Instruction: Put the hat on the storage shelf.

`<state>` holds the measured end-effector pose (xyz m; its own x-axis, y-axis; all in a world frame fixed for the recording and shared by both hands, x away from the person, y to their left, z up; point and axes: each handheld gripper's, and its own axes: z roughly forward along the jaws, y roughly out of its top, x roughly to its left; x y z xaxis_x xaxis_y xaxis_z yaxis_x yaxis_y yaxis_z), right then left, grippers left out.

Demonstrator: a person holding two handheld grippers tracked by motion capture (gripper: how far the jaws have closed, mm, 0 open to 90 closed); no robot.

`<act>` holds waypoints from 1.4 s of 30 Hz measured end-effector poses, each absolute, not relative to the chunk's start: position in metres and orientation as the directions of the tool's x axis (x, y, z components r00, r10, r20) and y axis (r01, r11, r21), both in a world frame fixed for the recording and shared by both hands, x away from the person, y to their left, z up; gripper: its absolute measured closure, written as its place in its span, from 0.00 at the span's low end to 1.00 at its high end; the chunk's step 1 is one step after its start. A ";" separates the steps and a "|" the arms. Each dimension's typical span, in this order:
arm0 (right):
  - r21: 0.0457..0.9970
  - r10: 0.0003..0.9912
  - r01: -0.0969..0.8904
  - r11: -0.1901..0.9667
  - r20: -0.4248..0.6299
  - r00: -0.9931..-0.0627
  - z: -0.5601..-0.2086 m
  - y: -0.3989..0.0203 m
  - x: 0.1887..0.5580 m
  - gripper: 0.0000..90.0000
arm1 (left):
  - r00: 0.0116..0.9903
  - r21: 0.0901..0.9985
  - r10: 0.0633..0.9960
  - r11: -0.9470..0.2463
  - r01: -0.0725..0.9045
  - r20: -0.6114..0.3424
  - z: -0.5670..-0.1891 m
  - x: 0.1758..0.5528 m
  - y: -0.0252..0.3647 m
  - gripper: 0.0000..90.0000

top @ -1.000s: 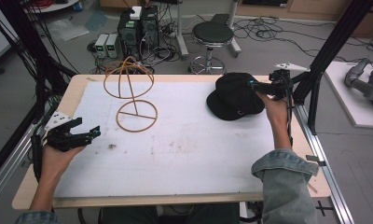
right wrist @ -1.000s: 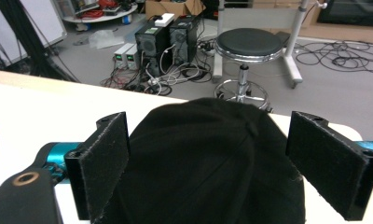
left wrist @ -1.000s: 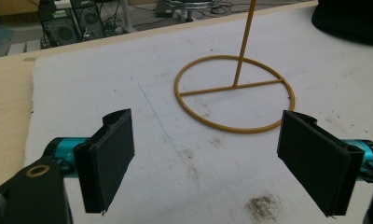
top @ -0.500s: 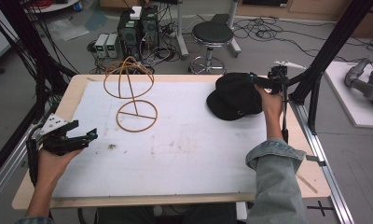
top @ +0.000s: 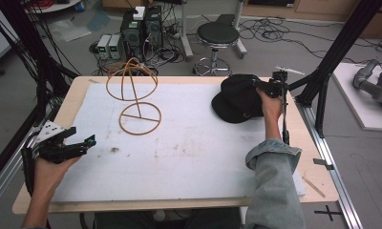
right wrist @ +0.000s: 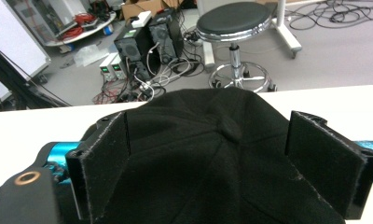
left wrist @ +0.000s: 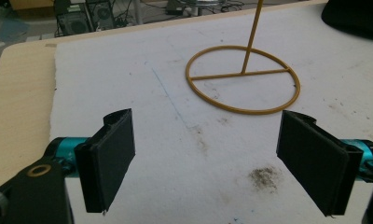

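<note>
A: Where is the cap?

B: The black cap [top: 238, 98] lies on the white mat [top: 179, 157] at the far right of the bench [top: 79, 86], crown up. The right gripper [top: 257, 84] sits at its far right side. In the right gripper view the crown [right wrist: 222, 154] lies between the two fingers [right wrist: 103, 161], which stand wide apart on either side of it; I can't tell whether they touch the fabric, and they are not pressed in on it.

A: And the other hand?

B: The left gripper [top: 86, 141] is held low at the near left edge of the bench, well apart from the cap. Its fingers [left wrist: 111, 156] are spread wide with nothing between them but bare mat, which has a dark smudge [left wrist: 265, 176] there.

A: Any container on the bench?

B: No true one. The nearest thing is the wire hat stand [top: 134, 98], a yellowish ring base with a post and a domed wire top, standing on the mat far left of centre. Nothing rests on it. The left gripper view shows its ring base [left wrist: 243, 79] ahead of the fingers.

A: Any writing or labels?

B: None that I can read. The cap has a small mark near its brim [top: 246, 114], too small to make out.

A: Behind the bench?

B: A round black stool [top: 217, 36] and computer boxes [top: 141, 28] amid cables on the floor.
</note>
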<state>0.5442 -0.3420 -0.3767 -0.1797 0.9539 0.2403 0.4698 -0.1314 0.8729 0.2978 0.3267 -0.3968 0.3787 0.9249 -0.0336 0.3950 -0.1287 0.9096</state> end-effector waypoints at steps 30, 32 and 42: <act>0.790 0.951 0.604 -0.109 0.259 -0.167 -0.407 -0.333 0.557 0.60 | 0.380 0.911 0.924 -0.128 0.392 -0.034 -0.396 0.297 0.327 0.23; 0.795 0.956 0.600 -0.092 0.240 -0.171 -0.404 -0.331 0.555 0.71 | 0.381 0.911 0.924 -0.127 0.392 -0.035 -0.396 0.297 0.327 0.23; 0.844 0.964 0.535 -0.046 0.178 -0.198 -0.385 -0.325 0.546 0.91 | 0.384 0.914 0.923 -0.124 0.385 -0.036 -0.394 0.298 0.327 0.23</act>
